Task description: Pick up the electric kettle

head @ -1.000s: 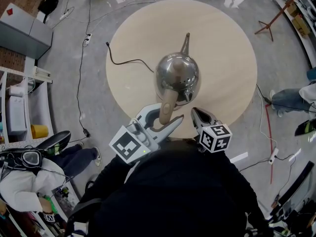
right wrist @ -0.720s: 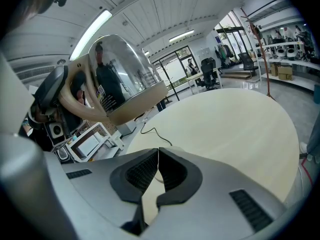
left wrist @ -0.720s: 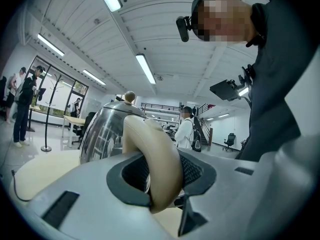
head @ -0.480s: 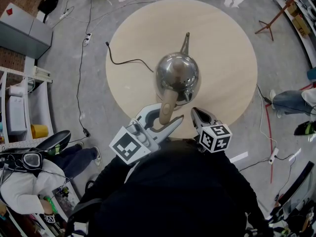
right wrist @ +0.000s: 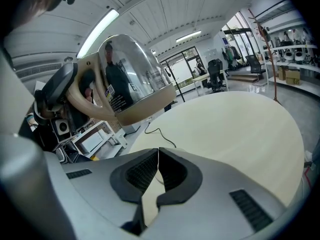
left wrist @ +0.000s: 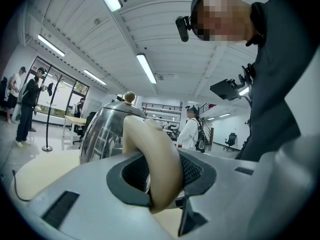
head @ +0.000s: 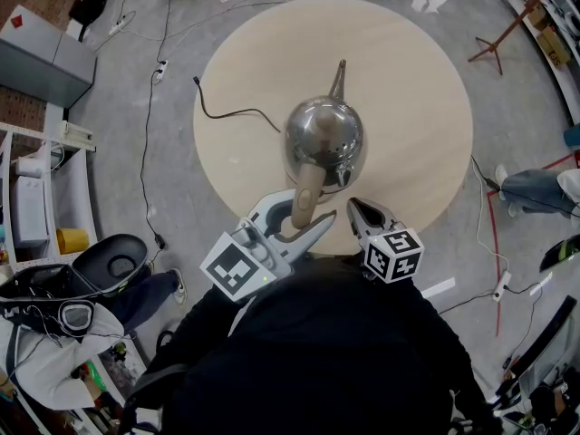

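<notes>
While left gripper (head: pixel 308 210) clamps the kettle handle (head: pixel 306 198), right gripper (head: pixel 353 207) (closed) hovers alongside.

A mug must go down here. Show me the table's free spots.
Bare: the right side of the table, kettle to rim, and the far strip beyond the spout. A cable crosses the left. Crowded: the near edge, with the left gripper on the handle and the right gripper beside it.
</notes>
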The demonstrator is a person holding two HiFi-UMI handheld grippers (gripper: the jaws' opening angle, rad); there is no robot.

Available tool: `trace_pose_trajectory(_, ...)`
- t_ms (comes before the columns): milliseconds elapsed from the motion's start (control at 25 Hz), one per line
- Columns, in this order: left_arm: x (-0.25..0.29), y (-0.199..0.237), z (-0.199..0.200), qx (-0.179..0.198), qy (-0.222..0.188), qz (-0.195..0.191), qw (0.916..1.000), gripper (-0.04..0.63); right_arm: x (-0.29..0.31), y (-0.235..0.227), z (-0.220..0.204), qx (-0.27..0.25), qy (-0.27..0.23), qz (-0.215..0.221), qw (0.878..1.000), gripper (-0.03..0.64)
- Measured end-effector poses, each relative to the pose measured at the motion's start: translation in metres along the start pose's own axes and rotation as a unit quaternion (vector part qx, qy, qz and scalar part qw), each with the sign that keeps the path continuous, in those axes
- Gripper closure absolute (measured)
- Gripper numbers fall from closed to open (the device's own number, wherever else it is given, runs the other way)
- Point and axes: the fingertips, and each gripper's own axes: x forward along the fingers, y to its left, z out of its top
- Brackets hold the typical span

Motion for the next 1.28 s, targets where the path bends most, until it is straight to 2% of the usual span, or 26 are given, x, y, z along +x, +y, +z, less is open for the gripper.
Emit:
trace_pose_trajectory(440, 0.000, 0.001, -0.001, -0.002, 0.000, 0.000, 1.0000, 0.459, -0.001, 0.008, 0.005, -0.027, -0.010, 0.012, 1.000, 0.603)
trace_pose_trajectory(640, 0.002, 0.000, 0.000, -0.005, -0.006, -0.001, 1.0000, 0.459, -0.002, 0.005, 0.004, -0.023, -0.012, 0.009, 1.000, 0.603)
trace_pose_trajectory(840, -0.009, 0.000, 0.002, -0.010, -0.004, 0.024, 0.9997, 0.459, 0.002, 0.014, 0.002, -0.026, -0.006, 0.026, 0.999, 0.603)
trace_pose_trajectory(1040, -0.009, 0.002, -0.002, -0.005, -0.007, 0.019, 0.9998, 0.459, 0.003, 0.014, 0.002, -0.034, -0.004, 0.024, 0.999, 0.603)
trace_pose_trajectory(1280, 0.000, -0.004, 0.012, -0.001, -0.009, -0.006, 0.9999, 0.459, -0.018, 0.008, 0.016, -0.026, -0.011, 0.000, 1.000, 0.603)
